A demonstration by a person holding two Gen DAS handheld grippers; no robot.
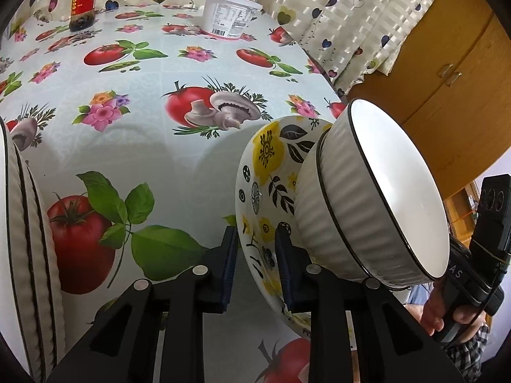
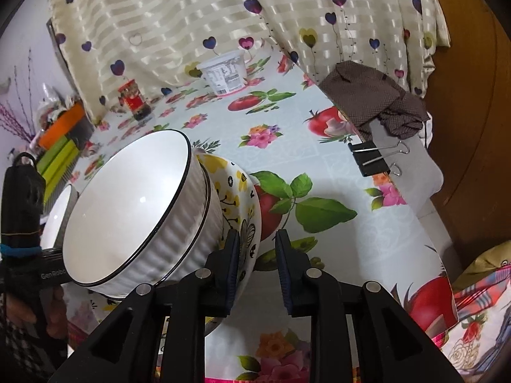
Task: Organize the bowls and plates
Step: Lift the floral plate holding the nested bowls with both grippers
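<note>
2 grippers (image 1: 255,265) (image 2: 257,268), floral bowl (image 1: 271,172), ribbed bowls (image 1: 377,191)

Two ribbed bowls (image 1: 361,204) are nested in the patterned bowl (image 1: 265,172), which is held above the table (image 1: 153,146) between both grippers — left gripper (image 1: 255,268), right gripper (image 2: 257,268). Behind, the tub (image 1: 230,16) is set right of the jar (image 1: 83,3).
</note>
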